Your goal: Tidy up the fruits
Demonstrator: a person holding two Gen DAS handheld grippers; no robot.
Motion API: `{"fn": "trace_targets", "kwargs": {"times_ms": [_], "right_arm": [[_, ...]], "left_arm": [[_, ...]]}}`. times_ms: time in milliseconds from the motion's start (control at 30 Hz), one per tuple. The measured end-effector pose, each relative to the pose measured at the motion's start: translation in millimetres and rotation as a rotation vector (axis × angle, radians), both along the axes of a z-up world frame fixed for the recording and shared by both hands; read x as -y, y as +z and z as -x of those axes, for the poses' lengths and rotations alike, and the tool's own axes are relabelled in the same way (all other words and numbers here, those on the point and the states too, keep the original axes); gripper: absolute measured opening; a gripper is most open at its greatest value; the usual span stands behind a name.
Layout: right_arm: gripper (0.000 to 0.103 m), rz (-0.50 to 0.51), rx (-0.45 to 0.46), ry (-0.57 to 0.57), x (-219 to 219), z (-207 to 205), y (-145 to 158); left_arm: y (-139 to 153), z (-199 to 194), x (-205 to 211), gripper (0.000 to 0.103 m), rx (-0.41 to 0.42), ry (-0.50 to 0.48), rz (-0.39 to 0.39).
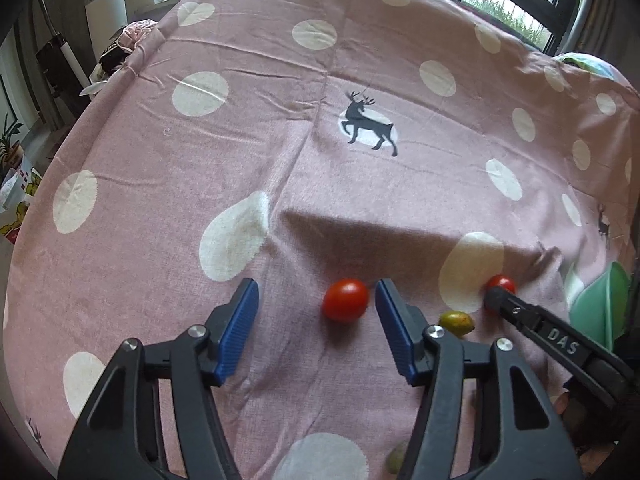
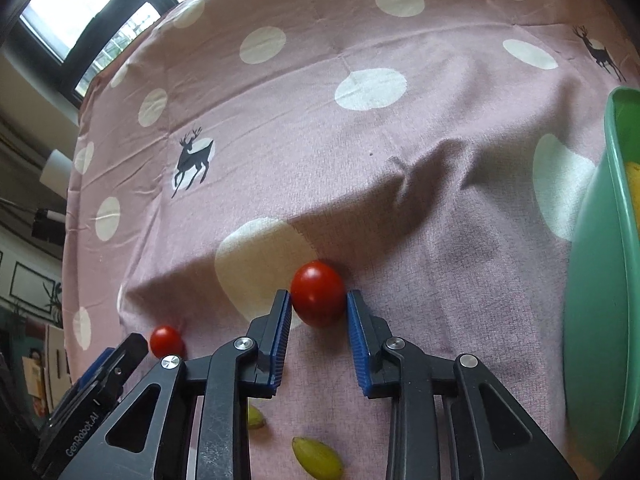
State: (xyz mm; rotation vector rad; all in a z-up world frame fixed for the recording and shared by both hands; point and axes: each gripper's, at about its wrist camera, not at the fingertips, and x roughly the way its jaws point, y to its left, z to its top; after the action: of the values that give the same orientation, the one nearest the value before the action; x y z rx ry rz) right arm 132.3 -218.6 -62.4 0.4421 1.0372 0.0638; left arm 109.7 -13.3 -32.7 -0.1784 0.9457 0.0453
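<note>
In the left wrist view a red cherry tomato [image 1: 345, 300] lies on the pink cloth between my open left gripper's [image 1: 316, 294] blue pads, nearer the right pad and clear of both. In the right wrist view my right gripper [image 2: 318, 300] has its pads against both sides of a second red cherry tomato [image 2: 318, 294], which rests on the cloth. That tomato [image 1: 500, 285] and the right gripper's finger [image 1: 520, 312] show at the right of the left view. The first tomato [image 2: 166, 341] and the left gripper's finger [image 2: 120, 356] show at the lower left of the right view.
A green bowl [image 2: 592, 280] with something yellow inside stands at the right; its edge shows in the left view [image 1: 600, 300]. Small yellow-green fruits lie near the grippers [image 1: 456, 322] [image 2: 316, 458] [image 2: 255, 417]. The polka-dot pink cloth [image 1: 320, 160] stretches ahead to the windows.
</note>
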Motion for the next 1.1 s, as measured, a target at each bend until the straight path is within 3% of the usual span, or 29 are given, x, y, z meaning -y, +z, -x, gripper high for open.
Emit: {"fn": "trace_targets", "kwargs": {"times_ms": [133, 300, 433, 567, 667, 800, 1100], "right_arm": [[0.030, -0.021, -0.001, -0.002, 1.1, 1.5, 1.2], [0.030, -0.047, 0.009, -0.006, 3.8, 6.4, 6.8], [0.030, -0.076, 0.024, -0.012, 7.2, 10.4, 13.3], [0.030, -0.091, 0.042, -0.009, 7.3, 14.8, 19.7], [0.030, -0.095, 0.053, -0.007, 7.6, 16.1, 22.6], [0.030, -0.104, 0.050, -0.021, 11.2, 17.4, 22.1], [0.030, -0.104, 0.040, -0.031, 14.3, 22.2, 20.8]], "left_arm": [[5.2, -0.8, 8.2, 0.060, 0.022, -0.050, 0.045], [-12.0, -10.8, 13.1, 0.053, -0.033, -0.016, -0.014], [-21.6, -17.0, 15.4, 0.049, -0.051, -0.029, 0.016], [-33.5, -22.7, 18.2, 0.044, -0.084, -0.017, -0.030], [-38.0, -23.8, 18.3, 0.042, -0.091, -0.026, -0.015], [-40.4, -24.2, 16.5, 0.029, -0.076, -0.017, -0.017], [-38.2, -23.7, 13.8, 0.029, -0.066, -0.007, 0.005]]}}
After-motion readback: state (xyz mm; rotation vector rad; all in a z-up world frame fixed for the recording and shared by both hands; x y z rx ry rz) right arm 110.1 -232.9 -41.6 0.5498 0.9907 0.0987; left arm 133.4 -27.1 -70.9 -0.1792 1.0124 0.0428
